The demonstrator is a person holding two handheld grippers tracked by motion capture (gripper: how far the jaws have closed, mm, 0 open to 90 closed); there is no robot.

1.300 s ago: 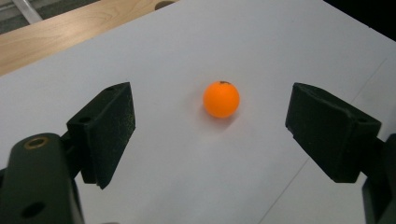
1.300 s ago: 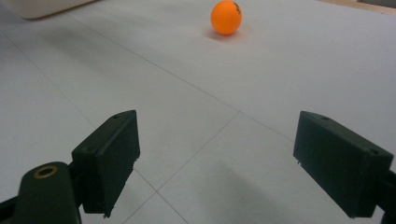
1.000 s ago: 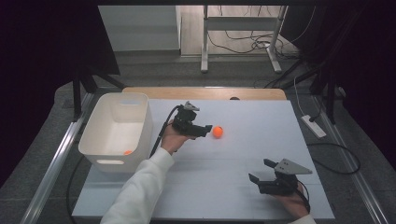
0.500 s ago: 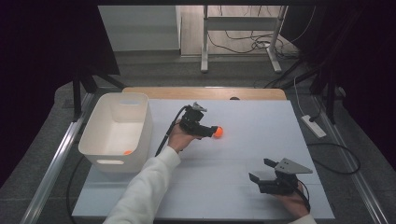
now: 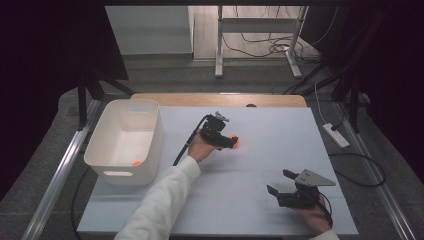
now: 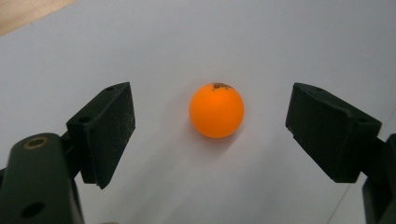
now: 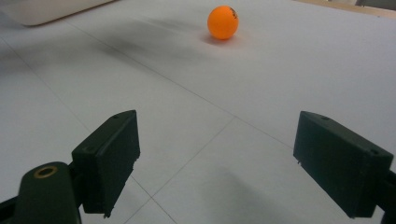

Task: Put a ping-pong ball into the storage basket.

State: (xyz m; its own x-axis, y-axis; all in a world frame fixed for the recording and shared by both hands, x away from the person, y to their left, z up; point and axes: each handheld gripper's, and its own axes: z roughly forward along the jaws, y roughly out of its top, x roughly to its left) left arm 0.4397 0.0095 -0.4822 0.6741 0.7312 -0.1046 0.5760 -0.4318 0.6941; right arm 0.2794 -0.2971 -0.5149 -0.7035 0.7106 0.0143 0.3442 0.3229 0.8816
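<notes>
An orange ball (image 5: 236, 143) (image 6: 216, 110) lies on the white table top (image 5: 270, 150), a little behind its middle. My left gripper (image 5: 230, 141) (image 6: 217, 128) is lowered over it, open, with one jaw on each side of the ball and clear gaps to both pads. Near the front right, my right gripper (image 5: 278, 182) (image 7: 224, 158) rests low over the table, open with nothing between its jaws. In the right gripper view the ball (image 7: 222, 22) sits far ahead.
A white bin (image 5: 102, 150) stands at the left side of the table, with a small orange ball (image 5: 136, 163) on its floor. The bin's rim (image 7: 46, 9) shows far off. A power strip (image 5: 335, 135) lies on the floor at the right.
My left gripper has moved right and down to the ball, which now lies between its open jaws. The right gripper has stayed put.
</notes>
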